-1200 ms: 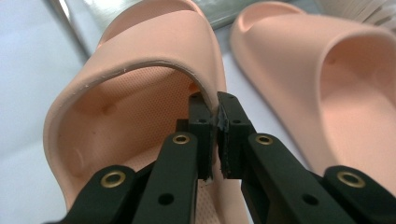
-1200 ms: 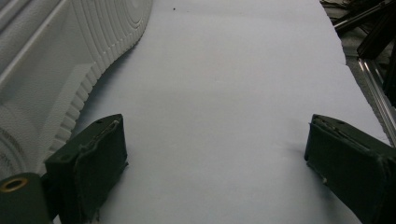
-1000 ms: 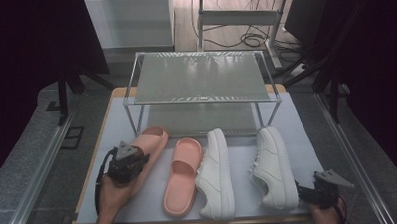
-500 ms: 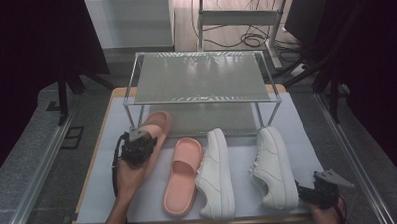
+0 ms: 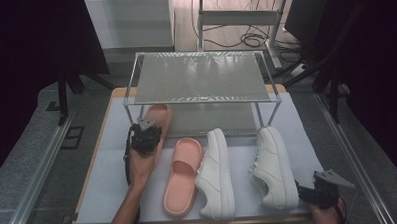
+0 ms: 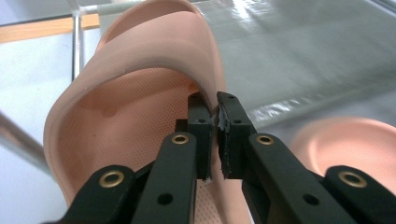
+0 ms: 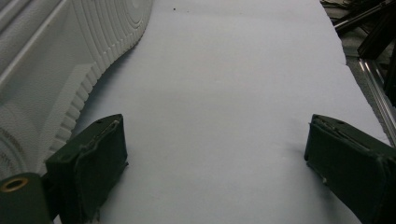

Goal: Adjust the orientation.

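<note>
Slipper (image 6: 140, 93) — left claw (image 6: 212, 121) clamps strap.

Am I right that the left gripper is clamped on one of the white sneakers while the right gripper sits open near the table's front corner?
Not quite: the left gripper is clamped on the pink slide sandal, as the left gripper view shows. The right gripper is indeed open.
</note>
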Action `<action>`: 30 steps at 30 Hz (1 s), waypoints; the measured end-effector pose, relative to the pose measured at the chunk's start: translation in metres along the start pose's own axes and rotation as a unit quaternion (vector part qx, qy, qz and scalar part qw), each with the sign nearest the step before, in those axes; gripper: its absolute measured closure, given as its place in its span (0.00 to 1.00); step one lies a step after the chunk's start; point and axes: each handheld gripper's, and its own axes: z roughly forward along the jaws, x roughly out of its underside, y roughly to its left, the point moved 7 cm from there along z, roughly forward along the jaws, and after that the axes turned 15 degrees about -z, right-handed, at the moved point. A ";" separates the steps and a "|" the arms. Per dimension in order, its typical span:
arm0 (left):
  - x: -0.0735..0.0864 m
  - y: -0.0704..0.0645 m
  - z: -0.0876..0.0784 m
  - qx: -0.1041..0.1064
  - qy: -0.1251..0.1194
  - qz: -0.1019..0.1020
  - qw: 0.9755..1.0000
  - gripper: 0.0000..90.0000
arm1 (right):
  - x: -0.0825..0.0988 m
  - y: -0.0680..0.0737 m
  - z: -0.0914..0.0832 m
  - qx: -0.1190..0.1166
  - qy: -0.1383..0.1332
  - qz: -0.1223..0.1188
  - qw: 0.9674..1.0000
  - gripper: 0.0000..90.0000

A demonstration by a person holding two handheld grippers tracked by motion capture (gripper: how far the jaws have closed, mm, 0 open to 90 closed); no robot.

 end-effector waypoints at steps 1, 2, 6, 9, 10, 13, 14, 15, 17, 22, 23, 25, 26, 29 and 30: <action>-0.001 0.000 0.003 -0.004 -0.001 0.001 1.000 0.94 | 0.000 0.000 0.000 0.000 0.000 0.000 1.000 0.07; -0.003 0.000 0.007 -0.014 -0.001 0.000 1.000 0.94 | 0.000 0.000 0.000 0.000 0.000 0.000 1.000 0.07; -0.005 0.000 0.013 -0.019 0.004 0.002 1.000 0.91 | 0.000 0.000 0.000 0.000 0.000 0.000 1.000 0.07; -0.004 -0.002 0.015 -0.002 0.012 0.005 1.000 0.81 | 0.000 0.000 0.000 0.000 0.000 0.000 1.000 0.07; -0.005 -0.002 0.014 0.004 0.015 0.001 1.000 0.79 | 0.000 0.000 0.000 0.000 0.000 0.000 1.000 0.07; -0.006 0.000 0.009 0.015 0.015 -0.004 1.000 0.74 | 0.000 0.000 0.000 0.000 0.000 0.000 1.000 0.07; -0.006 0.000 0.005 0.021 0.015 -0.005 1.000 0.73 | 0.000 0.000 0.000 0.000 0.000 0.000 1.000 0.07; -0.006 0.000 0.003 0.027 0.016 -0.003 1.000 0.70 | 0.000 0.000 0.000 0.000 0.000 0.000 1.000 0.07; -0.005 0.000 0.000 0.030 0.017 -0.001 0.999 0.65 | 0.000 0.000 0.000 -0.001 0.000 0.000 1.000 0.07; 0.001 0.002 -0.015 0.042 0.024 0.014 0.999 0.61 | 0.000 0.000 0.000 0.000 0.000 0.000 1.000 0.07; 0.002 0.001 -0.017 0.044 0.025 0.016 0.999 0.61 | 0.000 0.000 0.000 0.000 0.000 0.000 1.000 0.07; 0.008 0.002 -0.026 0.052 0.036 0.026 0.998 0.58 | 0.000 0.000 0.000 -0.001 0.000 0.000 1.000 0.07; 0.009 0.003 -0.029 0.054 0.040 0.028 0.997 0.57 | 0.000 0.000 0.000 0.000 0.000 0.000 1.000 0.07; 0.012 0.007 -0.040 0.058 0.037 0.029 0.997 0.55 | 0.000 0.000 0.000 0.000 0.000 0.000 1.000 0.07; 0.013 0.008 -0.043 0.061 0.038 0.026 0.997 0.54 | 0.000 0.000 0.000 0.000 0.000 0.000 1.000 0.07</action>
